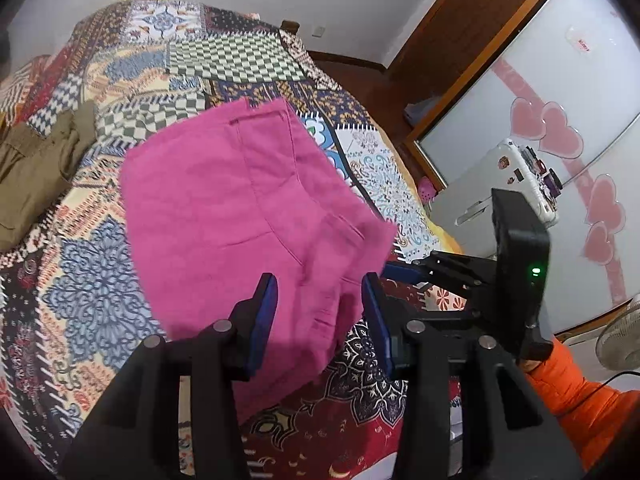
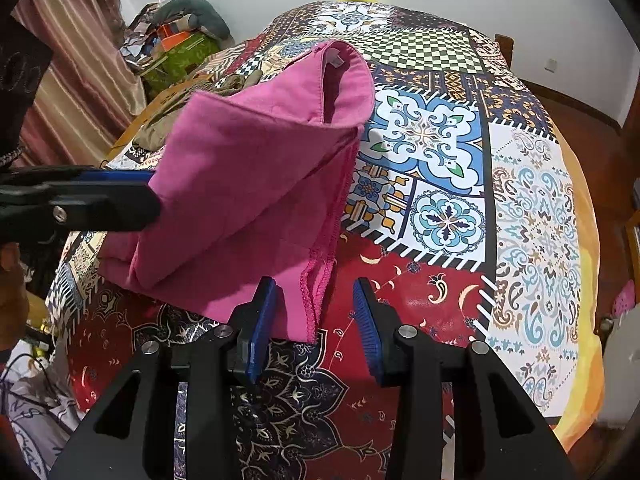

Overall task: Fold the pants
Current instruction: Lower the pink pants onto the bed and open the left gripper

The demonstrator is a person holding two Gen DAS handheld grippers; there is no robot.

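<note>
Pink pants (image 1: 248,208) lie folded in a loose bundle on the patchwork bedspread (image 1: 100,288). My left gripper (image 1: 320,312) hovers open over their near end, with pink cloth showing between the fingers but not pinched. In the right wrist view the pants (image 2: 248,168) bulge upward, the waistband gaping at the far end. Their stitched hem reaches between the fingers of my right gripper (image 2: 314,312), which is open and not pressing on it. The left gripper (image 2: 154,196) comes in from the left edge, its tips at the cloth's side. The right gripper (image 1: 390,270) sits by the pants' right corner.
An olive garment (image 1: 36,168) lies on the bed's left side. Beyond the bed's right edge stand a white cabinet (image 1: 480,192), a wardrobe with pink hearts (image 1: 560,132) and a fan (image 1: 620,340). An orange sleeve (image 1: 576,392) shows low right. Clutter (image 2: 180,40) is piled by the curtain.
</note>
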